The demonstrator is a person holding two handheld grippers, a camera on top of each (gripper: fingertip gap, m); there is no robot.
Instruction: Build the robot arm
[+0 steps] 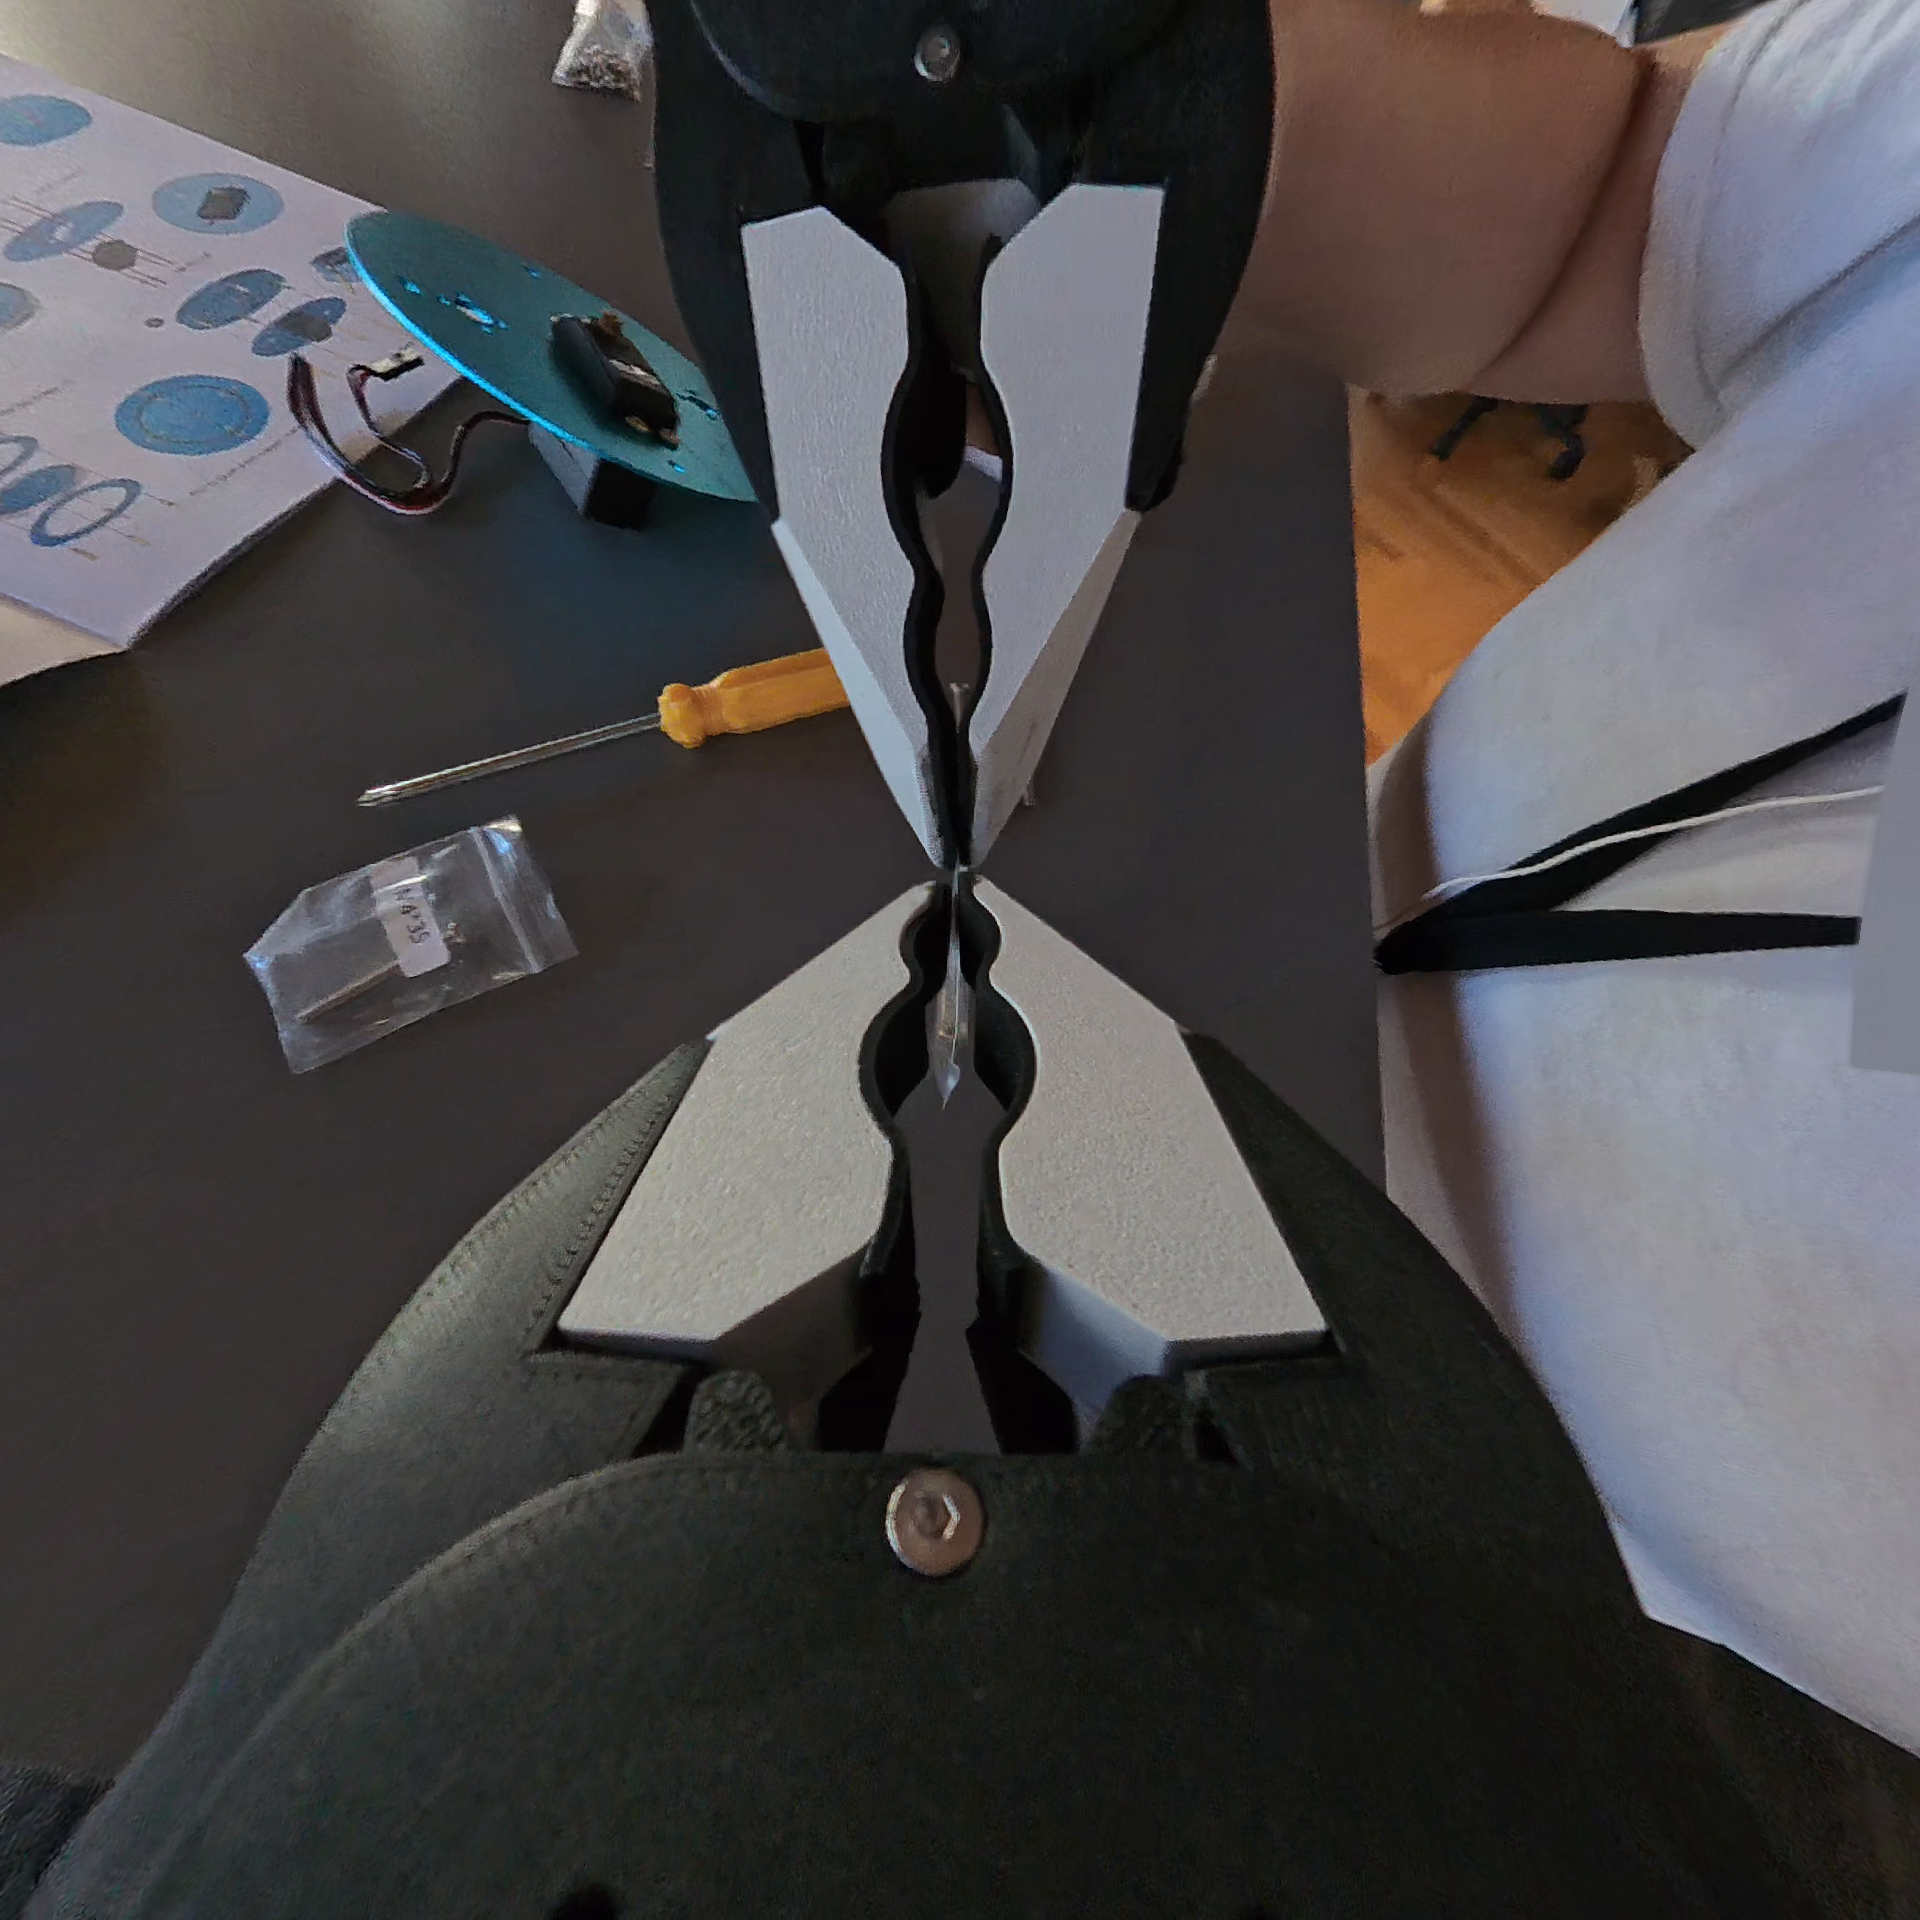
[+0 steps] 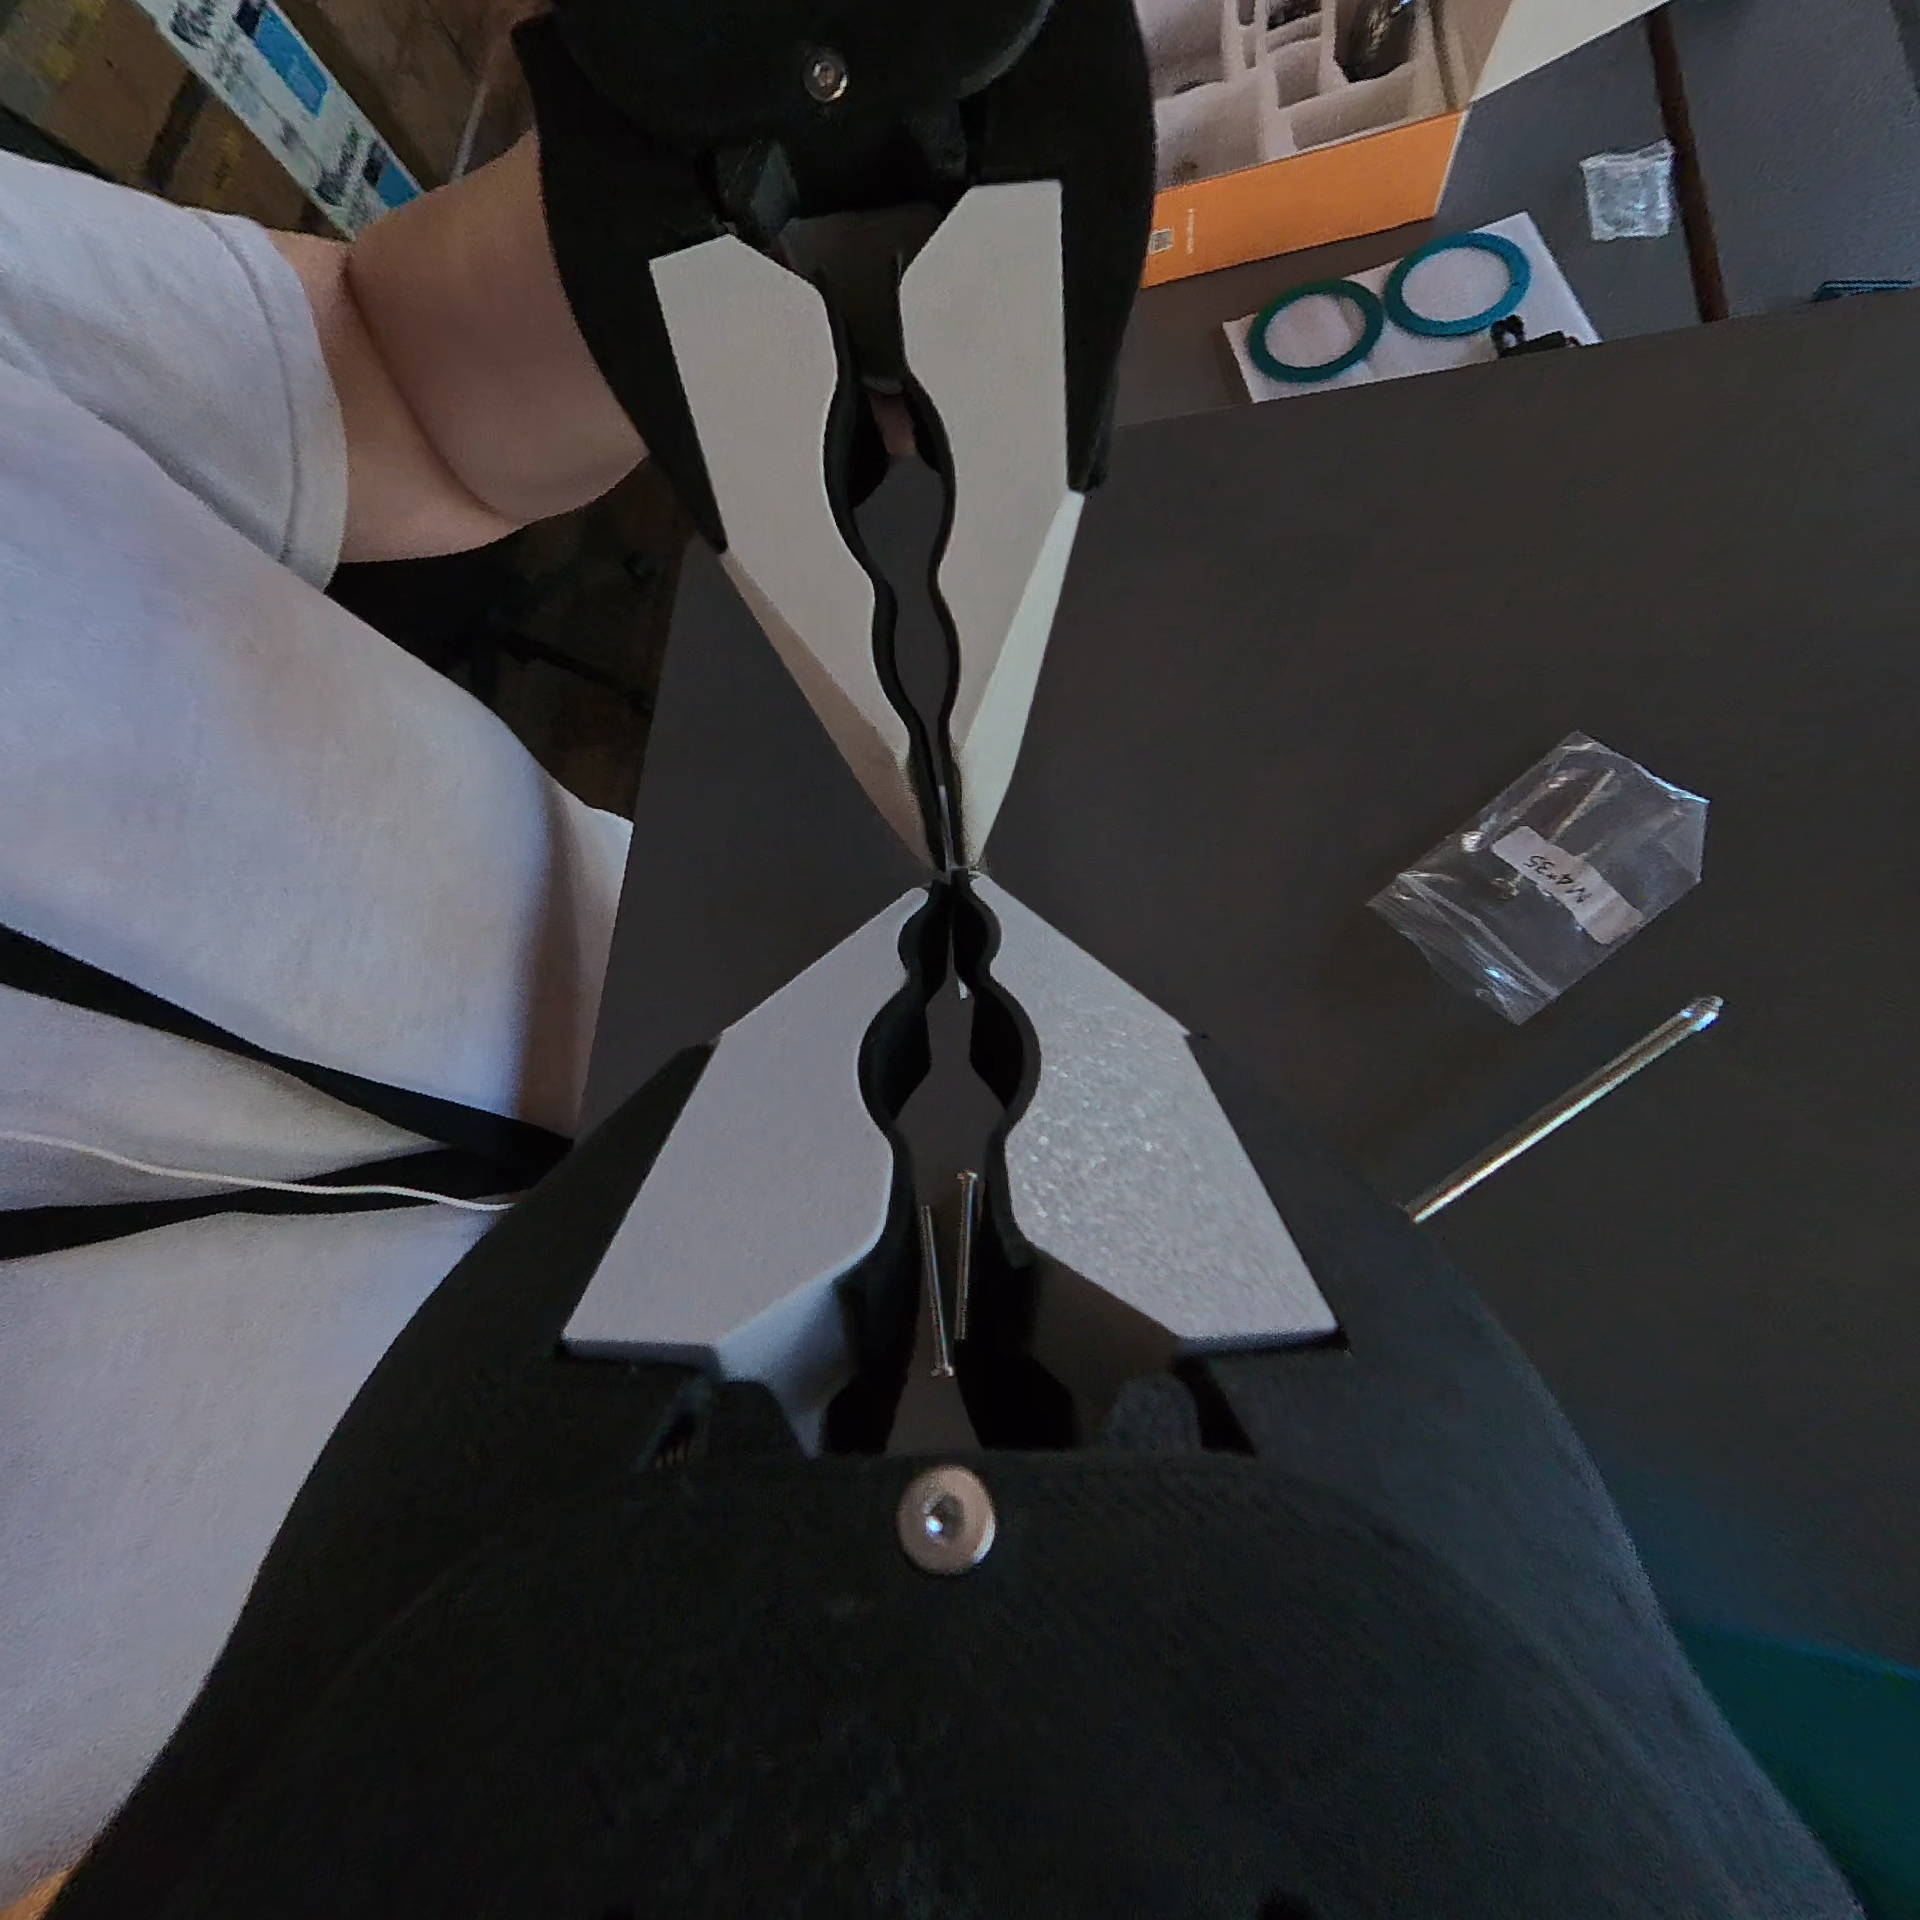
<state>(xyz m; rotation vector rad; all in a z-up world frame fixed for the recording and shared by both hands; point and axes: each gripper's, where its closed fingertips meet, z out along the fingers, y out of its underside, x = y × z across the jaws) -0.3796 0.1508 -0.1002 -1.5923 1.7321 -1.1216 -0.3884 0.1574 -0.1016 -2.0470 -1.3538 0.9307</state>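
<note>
Left wrist view: my left tool (image 1: 954,906) is pressed together on a thin clear strip (image 1: 951,1029), which stands edge-on between the pads. The right tool (image 1: 956,847) meets it tip to tip from the far side and, I think, pinches the same strip. A bag (image 1: 410,940) and a screwdriver (image 1: 623,727) lie left on the desk (image 1: 312,1195).

Right wrist view: both tips touch, and two screws (image 2: 951,1268) lie on the desk below my right tool. I judge that so thin a hold needs even pressure and no twisting.
</note>
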